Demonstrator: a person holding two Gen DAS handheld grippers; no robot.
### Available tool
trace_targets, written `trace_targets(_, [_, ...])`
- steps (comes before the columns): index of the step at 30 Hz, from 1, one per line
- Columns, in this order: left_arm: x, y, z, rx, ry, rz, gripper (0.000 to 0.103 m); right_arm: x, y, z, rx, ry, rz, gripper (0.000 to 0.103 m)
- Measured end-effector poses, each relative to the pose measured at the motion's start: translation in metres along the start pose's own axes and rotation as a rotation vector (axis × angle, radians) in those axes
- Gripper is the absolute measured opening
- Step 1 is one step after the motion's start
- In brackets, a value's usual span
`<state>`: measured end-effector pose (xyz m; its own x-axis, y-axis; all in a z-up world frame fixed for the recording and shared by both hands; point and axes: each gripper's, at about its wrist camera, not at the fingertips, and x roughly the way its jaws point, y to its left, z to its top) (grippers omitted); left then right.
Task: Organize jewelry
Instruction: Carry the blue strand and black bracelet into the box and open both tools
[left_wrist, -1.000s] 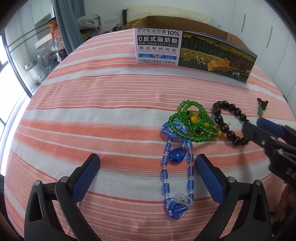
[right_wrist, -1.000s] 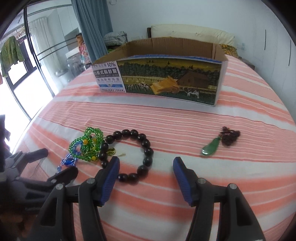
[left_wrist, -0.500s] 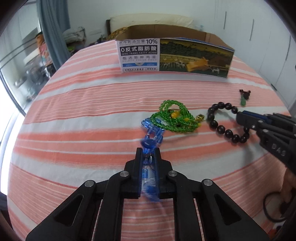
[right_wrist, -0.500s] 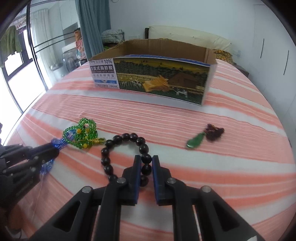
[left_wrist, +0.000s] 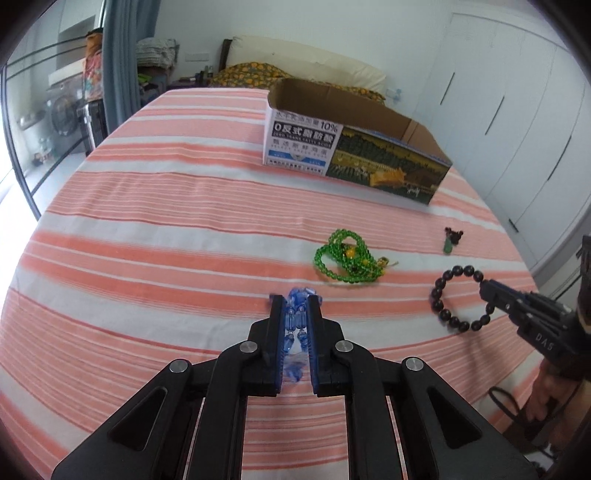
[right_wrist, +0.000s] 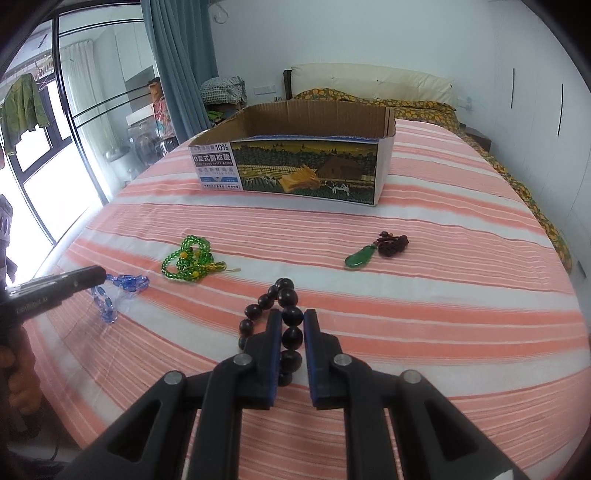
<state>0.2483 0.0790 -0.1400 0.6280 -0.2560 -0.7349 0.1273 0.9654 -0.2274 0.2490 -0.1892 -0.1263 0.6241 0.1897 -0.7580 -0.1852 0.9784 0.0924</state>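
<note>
My left gripper (left_wrist: 295, 301) is shut on the blue bead necklace (left_wrist: 295, 321) and holds it lifted above the striped bedspread; from the right wrist view the necklace (right_wrist: 110, 295) hangs from it. My right gripper (right_wrist: 291, 315) is shut on the dark bead bracelet (right_wrist: 290, 315), also lifted; it shows in the left wrist view (left_wrist: 458, 295). A green bead necklace (left_wrist: 345, 256) lies between them. A green pendant with dark red beads (right_wrist: 373, 251) lies to the right. The open cardboard box (right_wrist: 295, 166) stands behind.
The striped orange and white bedspread (right_wrist: 443, 295) covers the bed. Pillows (right_wrist: 369, 79) lie at the head. A glass door and curtain (right_wrist: 177, 55) are at the left, white wardrobes (left_wrist: 517, 129) at the right.
Both grippers closed on their jewelry and lifted. The blue necklace has come away from the green one, and the dark bracelet has risen off the bedspread.
</note>
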Motion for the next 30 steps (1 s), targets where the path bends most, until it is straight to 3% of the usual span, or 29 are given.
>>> trace_targets(13, [-0.027,0.001,0.023,-0.029,-0.051,-0.032,0.009,-0.033,-0.004,0.013,0.015,-0.063,0.018,0.012])
trace_targets(30, [-0.034,-0.004,0.047,-0.025,-0.074,-0.035,0.009,-0.058,0.001,0.024,0.002,-0.101,0.033,0.012])
